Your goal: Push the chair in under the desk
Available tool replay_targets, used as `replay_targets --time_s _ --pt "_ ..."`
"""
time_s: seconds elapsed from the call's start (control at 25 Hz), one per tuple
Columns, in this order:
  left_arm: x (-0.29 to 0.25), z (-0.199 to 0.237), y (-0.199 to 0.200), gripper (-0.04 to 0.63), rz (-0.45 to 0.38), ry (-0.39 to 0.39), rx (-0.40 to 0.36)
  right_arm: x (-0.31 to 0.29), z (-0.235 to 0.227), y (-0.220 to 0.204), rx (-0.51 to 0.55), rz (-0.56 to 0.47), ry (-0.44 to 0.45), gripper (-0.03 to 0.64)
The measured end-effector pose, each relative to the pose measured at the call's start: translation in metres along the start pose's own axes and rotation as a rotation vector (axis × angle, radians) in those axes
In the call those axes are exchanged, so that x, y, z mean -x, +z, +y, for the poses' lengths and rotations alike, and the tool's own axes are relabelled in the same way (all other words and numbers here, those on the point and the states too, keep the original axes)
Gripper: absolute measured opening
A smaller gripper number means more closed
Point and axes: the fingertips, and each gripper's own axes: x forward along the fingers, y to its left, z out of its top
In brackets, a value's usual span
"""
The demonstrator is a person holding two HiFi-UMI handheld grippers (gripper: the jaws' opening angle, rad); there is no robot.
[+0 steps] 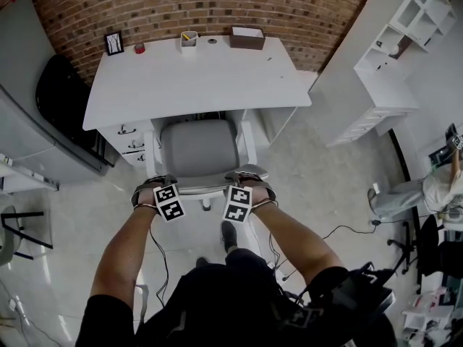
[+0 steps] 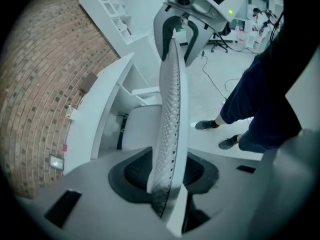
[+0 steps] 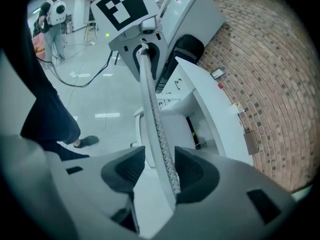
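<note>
A white office chair with a grey seat (image 1: 197,148) stands at the white desk (image 1: 195,78), its seat partly under the desk's front edge. My two grippers sit on the top edge of its perforated backrest (image 1: 202,189). The left gripper (image 1: 155,186) straddles the backrest (image 2: 170,114); in the left gripper view its jaws (image 2: 165,176) stand apart from the edge on both sides. The right gripper (image 1: 249,178) straddles the backrest (image 3: 152,114) too, and its jaws (image 3: 160,171) show a gap beside it. Each gripper view shows the other gripper at the far end.
On the desk's back edge stand a picture frame (image 1: 113,43), a red tape roll (image 1: 139,48), a pen cup (image 1: 189,40) and a brown box (image 1: 247,37). A drawer unit (image 1: 130,139) sits under the desk's left. White shelves (image 1: 405,27) stand right. Cables (image 1: 340,230) cross the floor.
</note>
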Motion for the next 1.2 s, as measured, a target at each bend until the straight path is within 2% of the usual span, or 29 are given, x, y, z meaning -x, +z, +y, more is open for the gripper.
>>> replay_targets --time_s 0.16,0.24,0.32,0.4,0.48,0.52,0.56,0.64,0.68,0.76,1.04,1.2 --pt "0.023 -0.001 0.007 0.181 -0.094 -0.028 0.119 0.017 -0.001 0.005 -0.158 -0.077 -0.001 0.209" --pt "0.038 -0.001 0.011 0.181 -0.141 -0.01 0.163 0.03 0.0 0.007 -0.193 -0.092 -0.018 0.21" --pt "0.058 0.001 0.019 0.181 -0.222 0.033 0.223 0.045 0.001 0.009 -0.24 -0.121 -0.039 0.192" --pt "0.081 0.002 0.029 0.172 -0.355 0.059 0.346 0.062 0.004 0.013 -0.314 -0.166 -0.065 0.156" --pt "0.11 0.001 0.04 0.08 -0.533 0.038 0.528 0.081 0.008 0.017 -0.4 -0.214 -0.1 0.116" --pt "0.123 -0.001 0.044 0.08 -0.605 0.027 0.595 0.091 0.01 0.021 -0.449 -0.243 -0.112 0.09" --pt "0.134 -0.004 0.047 0.078 -0.649 0.032 0.625 0.101 0.014 0.026 -0.495 -0.275 -0.119 0.075" --pt "0.15 -0.015 0.05 0.063 -0.682 0.078 0.607 0.119 0.022 0.036 -0.562 -0.329 -0.122 0.061" --pt "0.157 -0.022 0.053 0.046 -0.7 0.098 0.595 0.127 0.026 0.04 -0.58 -0.348 -0.125 0.038" --pt "0.175 -0.036 0.058 0.012 -0.761 0.108 0.615 0.143 0.034 0.045 -0.593 -0.376 -0.142 0.034" --pt "0.245 -0.062 0.049 0.008 -0.99 0.143 0.813 0.208 0.059 0.063 -0.693 -0.521 -0.172 0.015" --pt "0.275 -0.065 0.037 0.008 -1.035 0.206 0.912 0.236 0.07 0.065 -0.698 -0.593 -0.194 0.011"
